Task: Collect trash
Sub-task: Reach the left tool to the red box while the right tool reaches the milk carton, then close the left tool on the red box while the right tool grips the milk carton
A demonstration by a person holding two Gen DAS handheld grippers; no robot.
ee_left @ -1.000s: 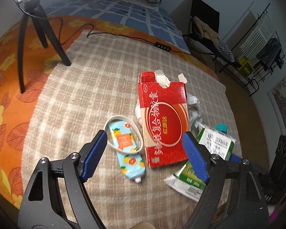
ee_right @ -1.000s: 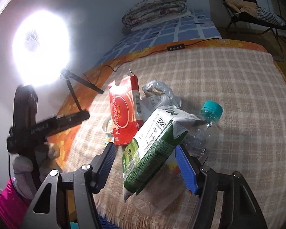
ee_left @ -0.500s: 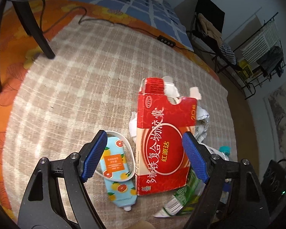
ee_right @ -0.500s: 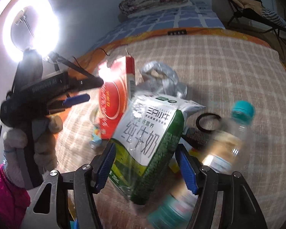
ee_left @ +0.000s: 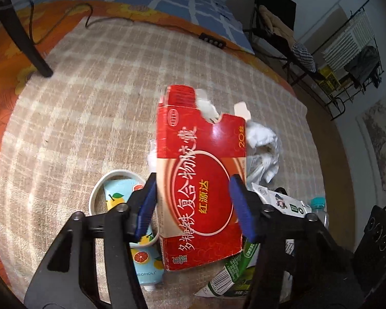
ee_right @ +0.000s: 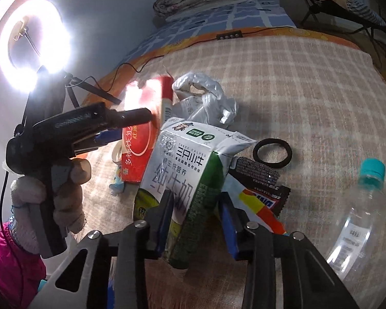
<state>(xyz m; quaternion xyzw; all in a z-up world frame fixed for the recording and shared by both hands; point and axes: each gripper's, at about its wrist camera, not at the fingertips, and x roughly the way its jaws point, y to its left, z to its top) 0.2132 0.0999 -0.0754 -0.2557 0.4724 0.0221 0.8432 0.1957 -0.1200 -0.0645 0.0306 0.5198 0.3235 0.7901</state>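
Trash lies heaped on the checked blanket covering the bed, and you have a piece in each hand. Your left gripper has just been closing and its fingers now press both long edges of the red carton, which stands tilted off the blanket. Your right gripper has also just been closing and is clamped on the lower part of the green-and-white milk pack, lifted above the pile.

Watch the red carton first: its torn top is open with white tissue poking out just beside it, and the thin walls will likely buckle if you squeeze harder, letting it slide out or shed scraps. The milk pack is soft and held low, so it could fold over the fingers and swing; any leftover liquid might drip on the blanket.

Still lying there are the fruit-print tube inside the white ring, the crumpled plastic bag, the dark snack wrapper, the black ring and the clear bottle. Lifting carelessly could drag the wrapper beneath the pack or nudge the bottle so that it rolls towards the bed's edge. No bin is in view, so I cannot tell where you will drop these.
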